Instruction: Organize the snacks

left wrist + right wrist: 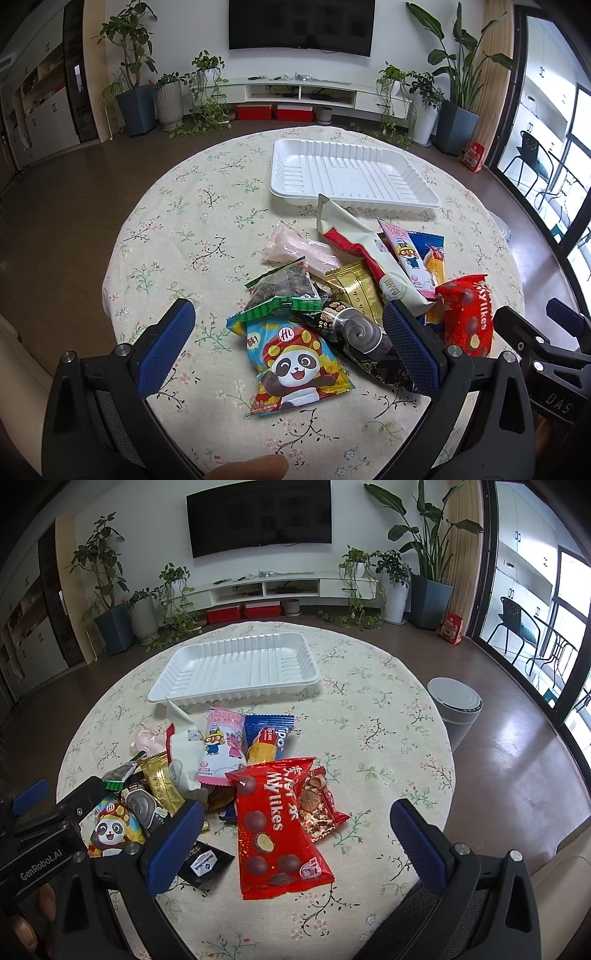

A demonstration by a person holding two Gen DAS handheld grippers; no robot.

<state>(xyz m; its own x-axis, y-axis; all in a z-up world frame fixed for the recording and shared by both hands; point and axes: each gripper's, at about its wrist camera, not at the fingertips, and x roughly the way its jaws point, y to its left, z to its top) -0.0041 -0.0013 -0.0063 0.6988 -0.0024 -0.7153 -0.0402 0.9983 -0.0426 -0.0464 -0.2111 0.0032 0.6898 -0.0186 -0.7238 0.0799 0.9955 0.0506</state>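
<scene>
My left hand-held gripper hovers with its jaws spread wide and nothing between the blue pads, just above the near end of the snack pile. Taking the white tray as my landmark, everything lies on the near side of it on the floral tabletop. Farthest left of the pile, a pale pink packet sits well short of the tray's near left corner. Nearer to me come the seed bag with the green strip and the blue panda packet, then the black swirl-print packet and the gold wrapper. A long white and red packet reaches up until its tip overlaps the tray's near rim. Right of that lie the pink cartoon packet and the blue cake packet, both close to the tray. The red Mylikes bag lies nearest me, under my right hand-held gripper, which is also opened wide and empty.
</scene>
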